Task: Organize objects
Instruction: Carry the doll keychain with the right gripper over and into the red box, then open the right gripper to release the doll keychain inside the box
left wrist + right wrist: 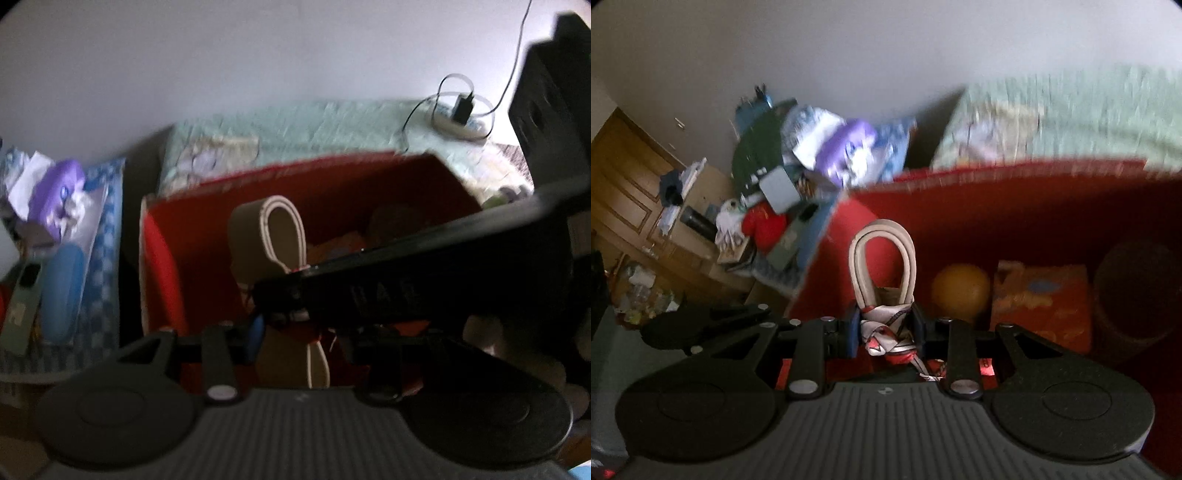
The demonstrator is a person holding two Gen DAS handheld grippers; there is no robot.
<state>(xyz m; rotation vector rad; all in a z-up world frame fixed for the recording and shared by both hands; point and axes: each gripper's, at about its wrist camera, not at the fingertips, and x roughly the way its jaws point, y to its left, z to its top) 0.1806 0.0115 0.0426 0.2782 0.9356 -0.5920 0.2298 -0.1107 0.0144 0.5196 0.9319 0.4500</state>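
**Strap may slip or snag going into the box**

Box (1015,206): big red one, open top, sits against the bed (1089,122). Already holds an orange ball (960,291), an orange packet (1041,299) and a dark round thing at the right, too dim to identify. Free floor inside looks tight, so whatever drops in could land on the ball and roll it, or end up leaning on the wall.

Right gripper (886,328): jaws closed on the strap (882,258), a cream loop with a patterned scarf (886,332) knotted round its base. The pinch is on the knot, not the strap itself. Soft cloth under the pads means it could squirm out if the hand tilts or jerks. Both views are motion-blurred, so I'd guess the hand is moving fast.

Loop stands upright above the jaws, over the box's left end. Tall and floppy: it could catch the box rim on the way down.

Left gripper (284,328): sits close, the right tool crossing in front of it. Can't tell if its jaws are open or closed. The two tools are nearly touching, so a clash is likely.

Scarf tail hangs below the knot and could tangle in the linkage.
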